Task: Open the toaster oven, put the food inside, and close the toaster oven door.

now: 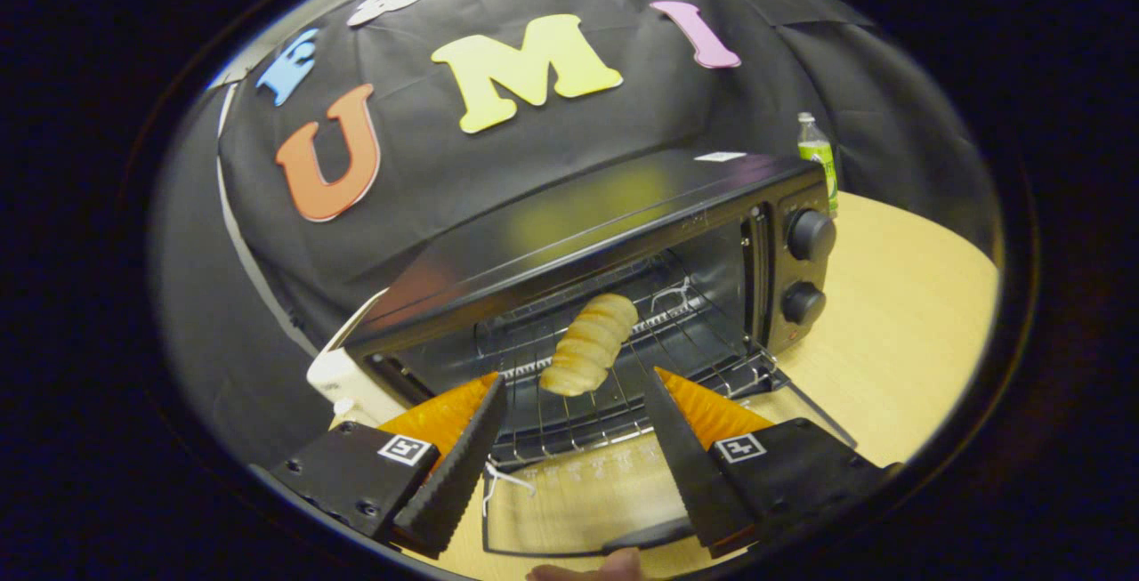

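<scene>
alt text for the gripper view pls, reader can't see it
A bread roll lies on the wire rack inside the open toaster oven, just ahead of the open gripper, whose fingers hold nothing. The glass door hangs down flat beneath the fingers; a green bottle stands on the wooden table behind the oven.

The toaster oven (623, 234) stands wide open, its glass door (578, 492) folded down flat on the table (899, 332). The gripper (574, 390) has its fingers spread, nothing between them. Just ahead, a bread roll (589, 342) lies on the wire rack (623, 385). There is free room on both sides of the roll.
</scene>
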Demonstrator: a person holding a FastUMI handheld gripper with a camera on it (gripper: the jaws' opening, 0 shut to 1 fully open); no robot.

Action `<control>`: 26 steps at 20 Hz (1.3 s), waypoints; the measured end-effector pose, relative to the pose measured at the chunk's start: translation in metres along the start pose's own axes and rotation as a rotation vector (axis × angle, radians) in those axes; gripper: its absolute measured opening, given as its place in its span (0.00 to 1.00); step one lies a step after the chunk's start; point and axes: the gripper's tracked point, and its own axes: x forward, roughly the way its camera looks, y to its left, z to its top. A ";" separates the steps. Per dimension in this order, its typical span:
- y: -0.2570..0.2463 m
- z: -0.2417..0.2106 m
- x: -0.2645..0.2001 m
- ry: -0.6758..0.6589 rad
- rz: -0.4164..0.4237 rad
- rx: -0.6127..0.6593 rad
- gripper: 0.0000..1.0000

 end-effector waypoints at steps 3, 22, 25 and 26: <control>0.012 0.009 -0.055 -0.031 0.074 -0.083 1.00; -0.052 -0.110 -0.116 0.197 0.043 -0.318 1.00; -0.063 -0.125 -0.099 0.267 0.007 -0.311 1.00; -0.067 -0.130 -0.094 0.291 -0.016 -0.320 1.00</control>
